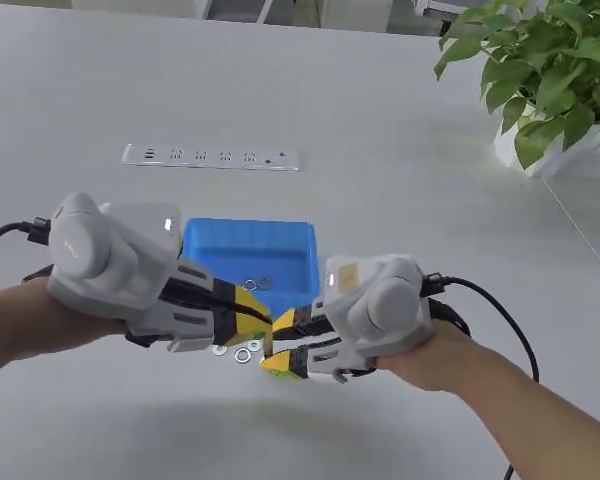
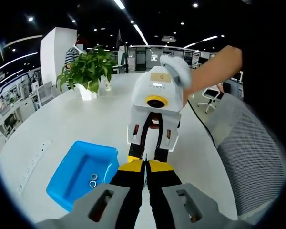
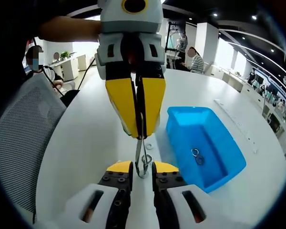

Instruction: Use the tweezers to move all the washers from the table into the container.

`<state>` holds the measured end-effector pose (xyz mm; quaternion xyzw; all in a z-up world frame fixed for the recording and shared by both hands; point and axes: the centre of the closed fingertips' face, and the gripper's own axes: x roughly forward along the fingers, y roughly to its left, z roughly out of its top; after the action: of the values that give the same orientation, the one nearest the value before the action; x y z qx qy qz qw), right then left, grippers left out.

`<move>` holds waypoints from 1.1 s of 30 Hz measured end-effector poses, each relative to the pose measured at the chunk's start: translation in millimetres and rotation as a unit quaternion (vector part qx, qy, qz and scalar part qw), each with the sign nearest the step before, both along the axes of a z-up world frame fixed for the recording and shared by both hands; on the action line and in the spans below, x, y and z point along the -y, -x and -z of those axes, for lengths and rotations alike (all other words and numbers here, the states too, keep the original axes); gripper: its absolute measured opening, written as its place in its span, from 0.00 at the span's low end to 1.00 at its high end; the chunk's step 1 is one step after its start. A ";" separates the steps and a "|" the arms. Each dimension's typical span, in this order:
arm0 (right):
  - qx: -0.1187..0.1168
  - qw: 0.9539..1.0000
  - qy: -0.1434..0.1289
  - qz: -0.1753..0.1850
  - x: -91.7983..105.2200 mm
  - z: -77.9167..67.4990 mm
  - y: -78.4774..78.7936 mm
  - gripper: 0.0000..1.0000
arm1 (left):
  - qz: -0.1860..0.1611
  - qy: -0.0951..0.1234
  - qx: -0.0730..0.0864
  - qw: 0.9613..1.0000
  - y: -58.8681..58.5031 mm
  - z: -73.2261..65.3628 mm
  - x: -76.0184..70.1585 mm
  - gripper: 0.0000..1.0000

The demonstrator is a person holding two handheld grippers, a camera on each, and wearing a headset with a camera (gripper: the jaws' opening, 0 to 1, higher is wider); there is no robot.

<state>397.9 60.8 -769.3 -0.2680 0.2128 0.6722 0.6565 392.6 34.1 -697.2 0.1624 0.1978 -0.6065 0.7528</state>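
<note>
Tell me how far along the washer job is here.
Done: two washers lie in the blue container. In hand: the left hand-held gripper holds the tweezers, tips at one loose washer. Left: that one and the other loose washers on the table.

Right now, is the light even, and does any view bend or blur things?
Head view: soft, even light, only faint shadow on the table. Left gripper view: fisheye curves the table edge; ceiling lights glare. Right gripper view: same curving; tweezers sharp.
</note>
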 end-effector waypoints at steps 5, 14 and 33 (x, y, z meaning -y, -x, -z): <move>-0.001 1.000 0.005 -0.006 0.4 2.5 1.0 0.11 | -0.002 0.000 -0.001 1.000 -1.1 -0.2 0.5 0.05; -0.013 1.000 0.004 0.009 2.8 4.1 0.7 0.09 | -0.002 0.001 -0.003 1.000 -2.0 -0.1 3.8 0.05; -0.015 1.000 0.003 0.014 2.9 3.4 0.3 0.07 | -0.008 -0.006 -0.005 1.000 -2.9 0.1 -0.1 0.07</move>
<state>397.6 57.9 -772.6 -0.2567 0.2289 0.6663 0.6616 395.5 34.2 -697.4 0.1630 0.2064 -0.6000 0.7555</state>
